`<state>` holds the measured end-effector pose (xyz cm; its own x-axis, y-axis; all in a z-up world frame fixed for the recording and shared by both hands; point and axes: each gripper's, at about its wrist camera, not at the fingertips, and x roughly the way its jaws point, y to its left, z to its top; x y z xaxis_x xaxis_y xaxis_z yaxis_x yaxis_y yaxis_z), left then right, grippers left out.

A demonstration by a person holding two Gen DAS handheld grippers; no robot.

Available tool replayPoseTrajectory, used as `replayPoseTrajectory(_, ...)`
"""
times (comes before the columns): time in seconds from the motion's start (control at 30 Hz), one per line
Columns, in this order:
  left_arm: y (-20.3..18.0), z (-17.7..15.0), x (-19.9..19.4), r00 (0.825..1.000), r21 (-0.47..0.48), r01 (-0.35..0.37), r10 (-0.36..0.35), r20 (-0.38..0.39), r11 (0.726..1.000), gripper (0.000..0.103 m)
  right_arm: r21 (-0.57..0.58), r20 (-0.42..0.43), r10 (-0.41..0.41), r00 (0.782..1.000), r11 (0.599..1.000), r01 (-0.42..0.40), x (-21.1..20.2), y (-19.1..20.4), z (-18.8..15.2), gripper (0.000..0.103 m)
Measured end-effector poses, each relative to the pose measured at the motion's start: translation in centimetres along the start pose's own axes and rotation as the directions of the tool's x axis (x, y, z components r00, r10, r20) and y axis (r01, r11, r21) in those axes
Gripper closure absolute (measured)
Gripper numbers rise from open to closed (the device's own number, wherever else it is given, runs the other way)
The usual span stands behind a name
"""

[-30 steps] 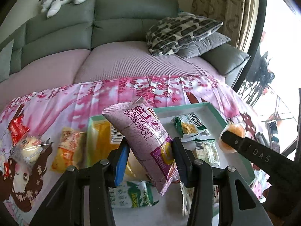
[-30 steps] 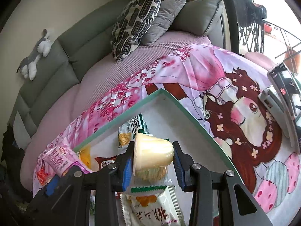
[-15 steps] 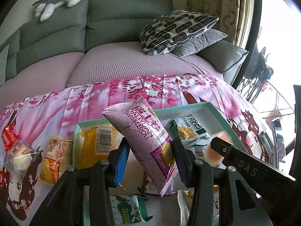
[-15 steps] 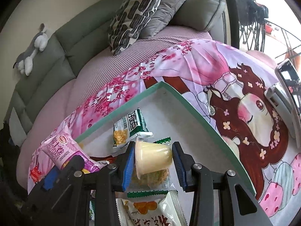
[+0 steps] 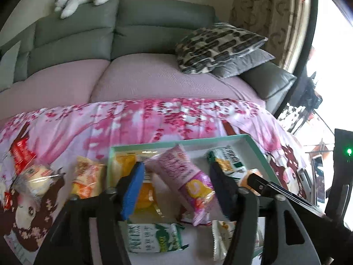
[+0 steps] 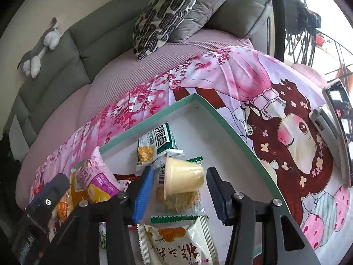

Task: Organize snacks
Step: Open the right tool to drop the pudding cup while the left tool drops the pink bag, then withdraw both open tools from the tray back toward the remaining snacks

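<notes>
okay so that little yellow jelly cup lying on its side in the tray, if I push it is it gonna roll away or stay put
The jelly cup lies on its side atop a cracker packet, so it would probably roll. Its tapered shape suggests it would curve rather than run straight. The smooth plastic looks slippery, and the open right hand-held gripper could squeeze it out.

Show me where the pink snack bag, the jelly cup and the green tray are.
pink snack bag (image 5: pixel 176 167): left wrist view, middle of the wrapper.
jelly cup (image 6: pixel 184 175): right wrist view, side wall.
green tray (image 6: pixel 229 128): right wrist view, right rim.
</notes>
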<state>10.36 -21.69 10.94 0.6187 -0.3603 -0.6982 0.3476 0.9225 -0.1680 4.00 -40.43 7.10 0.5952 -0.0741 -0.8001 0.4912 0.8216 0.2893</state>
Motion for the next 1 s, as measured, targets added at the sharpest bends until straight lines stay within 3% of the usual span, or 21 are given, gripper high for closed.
replayPoseTrajectory(0.1,1.7,0.1,0.0,0.999,-0.067,-0.03,0.028,-0.024,0.997,0.039,-0.023,-0.005,-0.017,1.0,1.0,0.016,-0.1,0.4,-0.1,0.04)
replayPoseTrajectory(0.27,3.8,0.0,0.1,0.992,-0.101,-0.123,0.119,-0.04,0.987,0.036,-0.043,-0.019,-0.017,1.0,0.999,0.016,0.1,0.8,-0.1,0.029)
replayPoseTrajectory(0.3,4.3,-0.1,0.3,0.99,-0.108,-0.137,0.132,-0.048,0.985,0.035,-0.049,-0.023,-0.018,1.0,0.999,0.017,0.1,0.9,-0.2,0.028)
replayPoseTrajectory(0.37,5.2,-0.3,0.5,0.985,-0.124,-0.168,0.161,-0.065,0.978,0.02,-0.059,-0.028,-0.019,0.999,0.998,0.018,0.2,1.2,-0.2,0.026)
replayPoseTrajectory(0.5,6.4,-0.5,0.7,0.977,-0.147,-0.209,0.199,-0.081,0.967,0.018,-0.074,-0.032,-0.008,0.999,0.997,0.006,0.2,1.7,-0.3,0.018)
replayPoseTrajectory(0.67,7.0,-0.8,0.8,0.965,-0.134,-0.26,0.251,-0.077,0.956,0.012,-0.084,-0.032,0.003,0.999,0.996,-0.005,0.2,2.1,-0.4,0.0)
replayPoseTrajectory(0.77,7.1,-0.9,0.7,0.961,-0.138,-0.275,0.268,-0.064,0.952,0.01,-0.1,-0.022,-0.002,1.0,0.995,0.0,0.1,2.2,-0.4,0.0)
replayPoseTrajectory(0.8,7.1,-1.0,0.7,0.959,-0.138,-0.284,0.277,-0.062,0.949,0.001,-0.106,-0.018,-0.007,1.0,0.994,0.005,0.1,2.2,-0.4,0.0)
replayPoseTrajectory(1.0,7.4,-1.2,0.9,0.951,-0.137,-0.309,0.302,-0.067,0.941,0.0,-0.108,-0.015,-0.017,1.0,0.994,0.015,0.1,2.0,-0.4,0.0)
